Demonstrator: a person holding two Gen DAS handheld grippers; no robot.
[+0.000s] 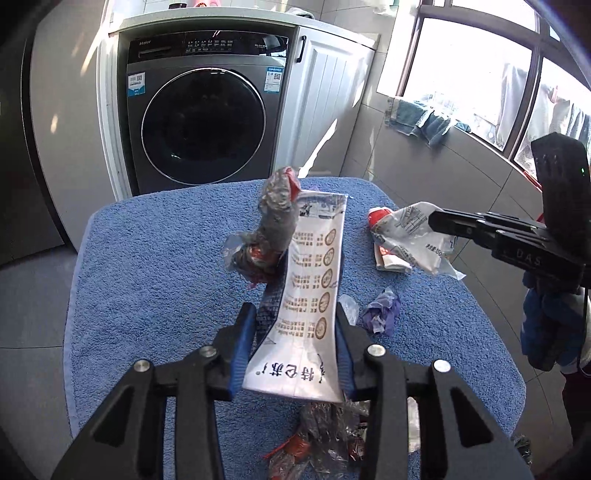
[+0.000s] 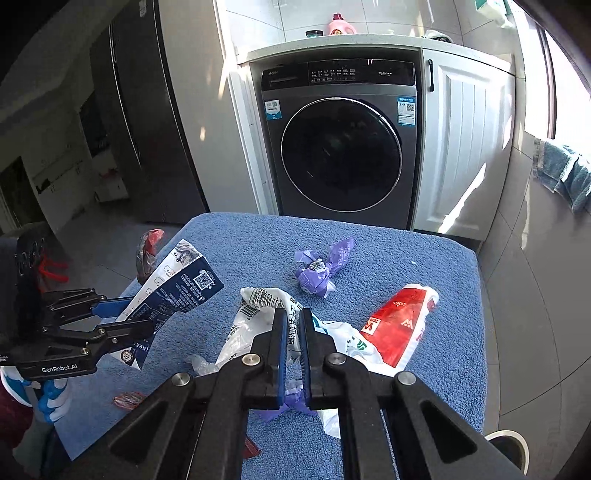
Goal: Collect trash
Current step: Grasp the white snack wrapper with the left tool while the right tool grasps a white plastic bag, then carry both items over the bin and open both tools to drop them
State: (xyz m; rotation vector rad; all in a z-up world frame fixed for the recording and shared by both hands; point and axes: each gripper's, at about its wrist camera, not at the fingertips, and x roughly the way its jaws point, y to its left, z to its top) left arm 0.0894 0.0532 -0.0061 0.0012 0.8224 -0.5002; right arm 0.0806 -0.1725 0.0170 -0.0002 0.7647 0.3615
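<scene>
We see the left gripper point(image 1: 295, 325) clamped on a long printed wrapper point(image 1: 310, 288), white with round brown marks on one face and dark blue on the other; its blue pads point(image 1: 245, 339) press both edges and the wrapper stands up off the blue towel point(image 1: 147, 266). A crumpled grey and red wrapper point(image 1: 275, 218) shows at the long wrapper's far end; we cannot tell whether the two touch. The right gripper point(image 2: 291, 332) is closed tight on a crinkled white and red bag point(image 2: 391, 328), jaws nearly together with the bag's white part pinched between the pads point(image 2: 282, 343); the red end spreads to the right over the towel. In the left view that bag hangs from the right gripper's tips above the towel. A purple wrapper point(image 2: 321, 269) lies loose on the towel past the right gripper, apart from both tools. More clear and red scraps point(image 1: 325, 435) lie on the towel under the left gripper. A small red scrap point(image 2: 127, 400) lies near the towel's left edge. A grey washing machine point(image 2: 340, 144) stands behind, beside a white cabinet point(image 2: 465, 147). A pink bottle point(image 2: 341, 26) sits on the counter above. Blue cloths point(image 1: 421, 120) hang by the window.
</scene>
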